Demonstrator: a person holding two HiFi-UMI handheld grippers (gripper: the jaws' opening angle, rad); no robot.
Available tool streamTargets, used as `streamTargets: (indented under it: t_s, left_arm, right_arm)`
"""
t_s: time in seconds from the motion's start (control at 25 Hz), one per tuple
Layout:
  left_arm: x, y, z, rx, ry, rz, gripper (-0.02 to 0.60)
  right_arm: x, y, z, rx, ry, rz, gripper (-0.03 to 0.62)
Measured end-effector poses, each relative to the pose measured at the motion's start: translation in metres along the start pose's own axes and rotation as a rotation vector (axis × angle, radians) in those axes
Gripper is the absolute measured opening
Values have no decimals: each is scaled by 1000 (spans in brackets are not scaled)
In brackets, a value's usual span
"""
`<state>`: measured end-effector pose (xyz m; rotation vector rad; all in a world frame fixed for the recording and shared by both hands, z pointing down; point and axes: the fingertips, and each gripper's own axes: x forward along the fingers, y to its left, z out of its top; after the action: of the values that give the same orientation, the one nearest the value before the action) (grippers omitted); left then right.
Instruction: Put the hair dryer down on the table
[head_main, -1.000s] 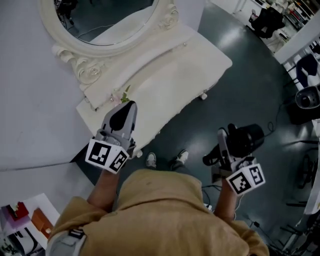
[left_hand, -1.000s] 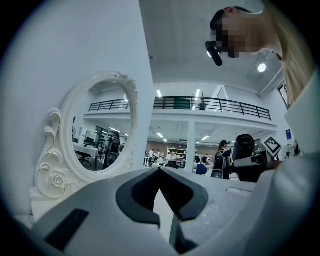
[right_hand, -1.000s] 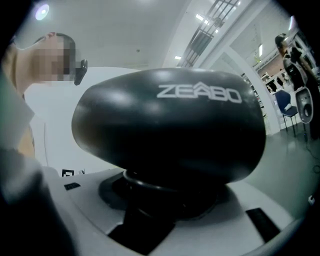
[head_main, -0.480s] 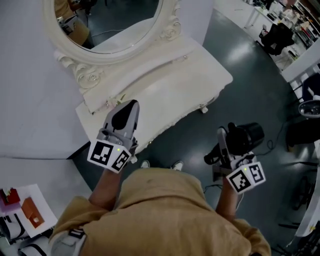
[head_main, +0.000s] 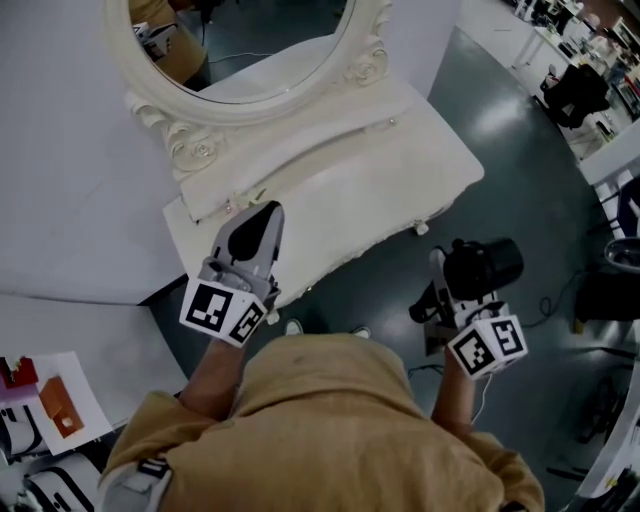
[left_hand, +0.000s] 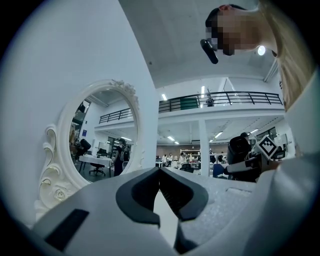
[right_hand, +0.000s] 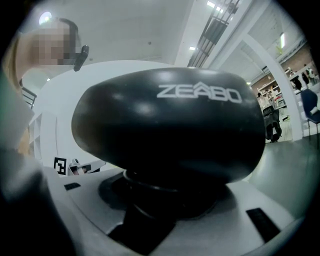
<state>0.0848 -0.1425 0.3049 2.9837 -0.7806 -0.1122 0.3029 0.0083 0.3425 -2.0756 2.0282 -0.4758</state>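
Observation:
The black hair dryer (head_main: 484, 267) hangs over the dark floor, right of the white dressing table (head_main: 400, 165). My right gripper (head_main: 452, 290) is shut on its handle, barrel on top. In the right gripper view the barrel (right_hand: 170, 130) fills the frame, and the handle runs down between the jaws of my right gripper (right_hand: 150, 197). My left gripper (head_main: 262, 214) is shut with nothing in it, its tip over the table's front left part. In the left gripper view the dark pads of my left gripper (left_hand: 160, 171) meet at their tips.
An oval mirror (head_main: 250, 50) in a carved white frame stands at the table's back against the wall. Papers and small boxes (head_main: 45, 400) lie at the lower left. Cables (head_main: 560, 290) run on the floor at the right, with chairs (head_main: 575, 90) and desks beyond.
The table and mirror have slid right and down in the head view, so the table's corner is nearer the hair dryer. Both grippers keep their hold and pose.

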Motion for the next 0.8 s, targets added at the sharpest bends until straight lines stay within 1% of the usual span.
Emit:
streamTargets:
  t_s: [0.32, 0.56, 0.8]
  left_arm:
    - [-9, 20, -3, -14, -7, 35, 3]
    - [-14, 33, -8, -27, 0, 59, 3]
    - [-17, 43, -13, -35, 18, 76, 3]
  right_arm:
    - [55, -6, -21, -15, 77, 17, 199]
    - [99, -15, -50, 6, 155, 15, 199]
    - [130, -19, -78, -10, 242, 12, 199]
